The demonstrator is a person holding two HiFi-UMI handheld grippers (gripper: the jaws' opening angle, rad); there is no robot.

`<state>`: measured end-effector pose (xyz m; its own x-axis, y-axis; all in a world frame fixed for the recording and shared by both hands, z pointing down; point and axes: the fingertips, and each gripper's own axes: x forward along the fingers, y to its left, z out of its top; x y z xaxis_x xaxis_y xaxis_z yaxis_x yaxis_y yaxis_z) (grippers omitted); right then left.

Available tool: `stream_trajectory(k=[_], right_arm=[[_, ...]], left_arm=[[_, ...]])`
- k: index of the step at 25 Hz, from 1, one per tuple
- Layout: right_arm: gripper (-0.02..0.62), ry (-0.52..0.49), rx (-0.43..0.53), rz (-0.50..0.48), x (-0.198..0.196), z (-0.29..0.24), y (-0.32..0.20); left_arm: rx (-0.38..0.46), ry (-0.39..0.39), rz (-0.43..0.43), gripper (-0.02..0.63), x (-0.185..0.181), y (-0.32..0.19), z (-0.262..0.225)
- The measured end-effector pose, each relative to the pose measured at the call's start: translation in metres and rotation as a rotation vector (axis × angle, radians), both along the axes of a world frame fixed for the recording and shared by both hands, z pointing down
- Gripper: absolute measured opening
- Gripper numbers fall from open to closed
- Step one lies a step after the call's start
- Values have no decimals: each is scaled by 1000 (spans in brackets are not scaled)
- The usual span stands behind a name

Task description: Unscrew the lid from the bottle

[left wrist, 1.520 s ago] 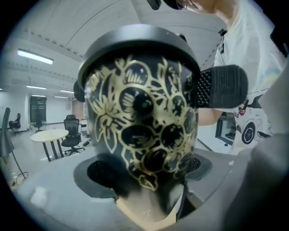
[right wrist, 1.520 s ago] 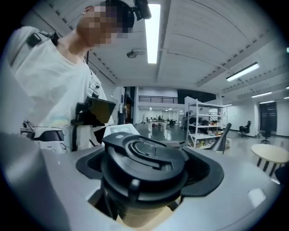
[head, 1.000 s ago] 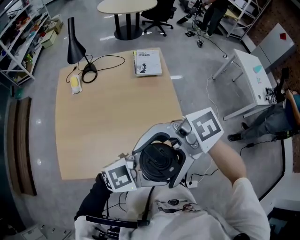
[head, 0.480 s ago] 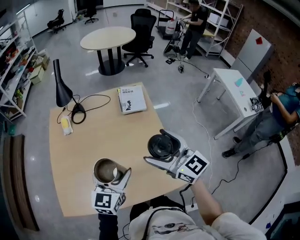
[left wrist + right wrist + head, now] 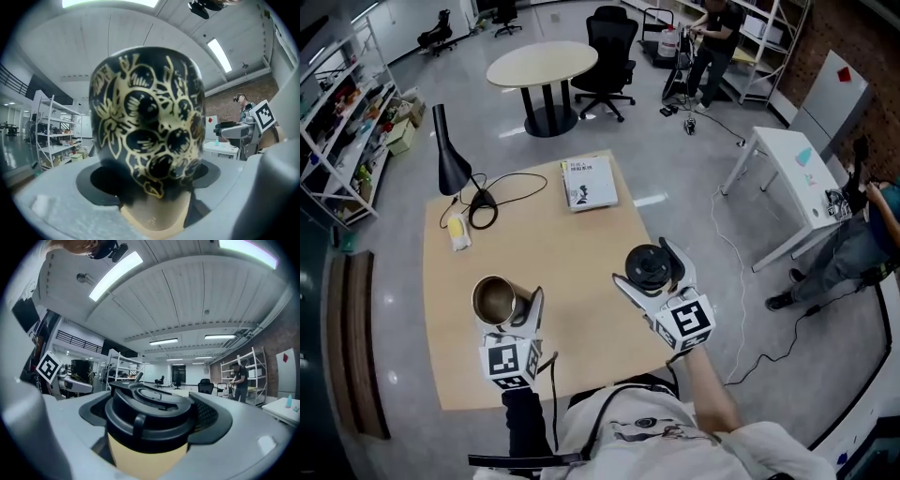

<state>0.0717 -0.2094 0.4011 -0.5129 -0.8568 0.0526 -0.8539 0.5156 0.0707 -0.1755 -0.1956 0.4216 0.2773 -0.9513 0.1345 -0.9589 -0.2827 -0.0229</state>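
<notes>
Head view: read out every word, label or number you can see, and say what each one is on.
No text is legible.
Book on the table: cover print, too small to read.
Marker cubes: black-and-white square patterns, no words.
Grey panel: red diamond mark, no lettering readable.

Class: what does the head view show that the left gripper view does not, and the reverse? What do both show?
Head view only: the bottle's open mouth, a book and lamp on the table. Left gripper view only: the bottle's gold flower pattern, the ceiling lights. Both: the bottle and the right gripper, which holds the lid.
</notes>
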Motion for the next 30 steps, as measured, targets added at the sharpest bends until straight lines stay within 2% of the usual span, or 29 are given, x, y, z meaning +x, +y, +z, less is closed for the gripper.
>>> stream_trajectory(k=[7, 16, 30], right_arm=[[492, -9, 32, 77, 16, -12, -22], [492, -23, 38, 89, 27, -17, -32], [492, -38, 3, 50, 26, -2, -30]], left_arm=[[18, 4, 6, 417, 4, -8, -9], [43, -6, 51, 417, 26, -17, -24], [-29, -16, 67, 417, 37, -10, -2]])
